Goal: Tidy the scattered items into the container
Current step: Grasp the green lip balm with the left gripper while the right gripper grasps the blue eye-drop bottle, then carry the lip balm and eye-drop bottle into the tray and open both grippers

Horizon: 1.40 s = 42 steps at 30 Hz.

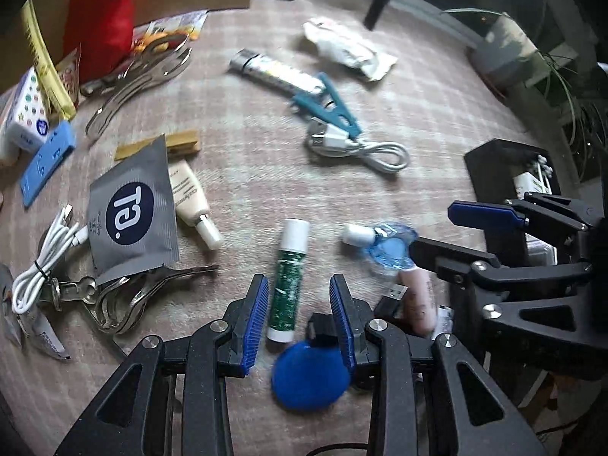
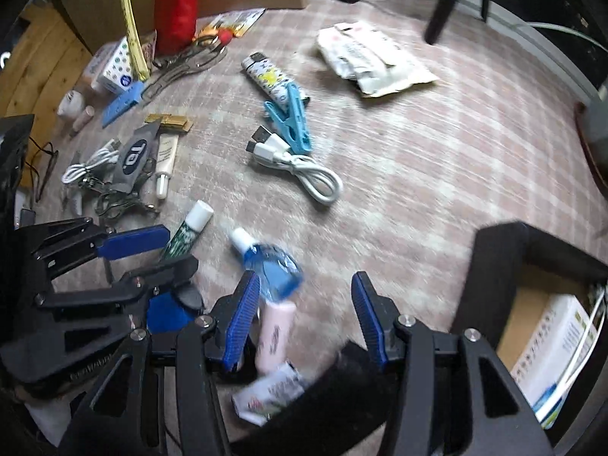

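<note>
1. Fingers of the left gripper (image 1: pixel 298 319) are seen at the bottom centre of the left wrist view, parted to a moderate gap and holding nothing; the green lip balm stick (image 1: pixel 287 281) lies on the cloth in line with that gap, its lower end just between the blue pads, untouched as far as can be told
2. Fingers of the right gripper (image 2: pixel 306 319) are held wider apart at the bottom centre of the right wrist view, also empty; the small blue bottle (image 2: pixel 271 266) lies just beyond the left pad, and a pink tube (image 2: pixel 275 336) is partly covered beside that pad
3. Both grippers are pointed steeply down at the cloth, which is judged to suit a pick from above: the balm for the left one, the bottle or the tube for the right
4. A blue round puff (image 1: pixel 309 376) lies below the balm in the left wrist view, near the right pad, so it could be caught along with the balm
5. The black container (image 2: pixel 532 266) is seen at the lower right of the right wrist view, already holding a white box and a cable; it is well apart from the balm and nearer to the right gripper
6. Many items are left scattered: a white cable (image 2: pixel 300 169), a blue clip (image 2: pixel 290 119) and a grey sachet (image 1: pixel 131 205), so the task is judged far from done
</note>
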### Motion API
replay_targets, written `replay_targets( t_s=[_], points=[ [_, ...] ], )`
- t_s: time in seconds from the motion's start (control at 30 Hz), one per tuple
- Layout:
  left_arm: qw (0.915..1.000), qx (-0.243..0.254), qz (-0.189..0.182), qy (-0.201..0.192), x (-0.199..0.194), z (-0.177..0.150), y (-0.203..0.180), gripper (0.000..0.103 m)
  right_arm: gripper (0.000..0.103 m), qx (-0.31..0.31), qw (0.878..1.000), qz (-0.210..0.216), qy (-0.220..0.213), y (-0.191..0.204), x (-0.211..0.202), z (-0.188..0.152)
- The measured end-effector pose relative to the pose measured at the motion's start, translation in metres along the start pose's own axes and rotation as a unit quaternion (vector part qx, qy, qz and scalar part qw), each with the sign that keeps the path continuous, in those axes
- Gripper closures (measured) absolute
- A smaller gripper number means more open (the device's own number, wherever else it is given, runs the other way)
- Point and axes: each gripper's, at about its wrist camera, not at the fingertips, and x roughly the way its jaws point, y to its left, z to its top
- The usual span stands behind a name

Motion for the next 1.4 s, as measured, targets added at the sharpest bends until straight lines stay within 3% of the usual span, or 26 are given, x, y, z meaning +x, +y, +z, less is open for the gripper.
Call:
replay_targets(
  t_s=[0.07,0.27,0.33,0.43,0.57,0.8,1.03,1.23,1.4],
  points=[
    [1.0,-0.001,-0.001,0.002,0.004,0.0,0.001,0.072,0.053,-0.006,1.0,-0.008,0.011,0.004,0.008,0.004],
    [1.0,-0.003,0.001,-0.005,0.007,0.001,0.006,0.088,0.054,-0.021,0.999,0.003,0.024,0.014,0.018,0.008],
    [0.9999,-0.006,-0.005,-0.007,0.007,0.0,0.009,0.088,0.055,-0.026,0.999,-0.001,0.026,0.018,0.021,0.008],
    [1.0,0.0,-0.003,-0.009,0.008,-0.002,0.008,0.088,0.065,-0.029,0.999,-0.016,0.021,0.021,0.024,0.009],
    [0.9996,-0.008,-0.027,-0.004,0.008,-0.003,0.01,0.088,0.066,-0.023,0.999,-0.022,0.015,0.019,0.023,0.007],
    [0.9994,0.006,-0.026,-0.021,-0.008,0.006,0.003,0.088,0.066,0.005,1.0,-0.012,-0.019,-0.001,-0.006,0.001],
    [0.9968,0.05,-0.049,-0.04,-0.029,0.017,-0.04,0.088,0.066,0.052,0.997,-0.013,-0.061,-0.047,-0.052,-0.015],
    [0.9889,0.116,-0.086,-0.035,-0.037,0.015,-0.115,0.088,0.066,0.102,0.991,-0.041,-0.082,-0.101,-0.083,-0.04],
    [0.9804,0.17,-0.095,-0.034,-0.036,0.023,-0.177,0.088,0.066,0.152,0.983,-0.053,-0.083,-0.148,-0.093,-0.059]
  ],
)
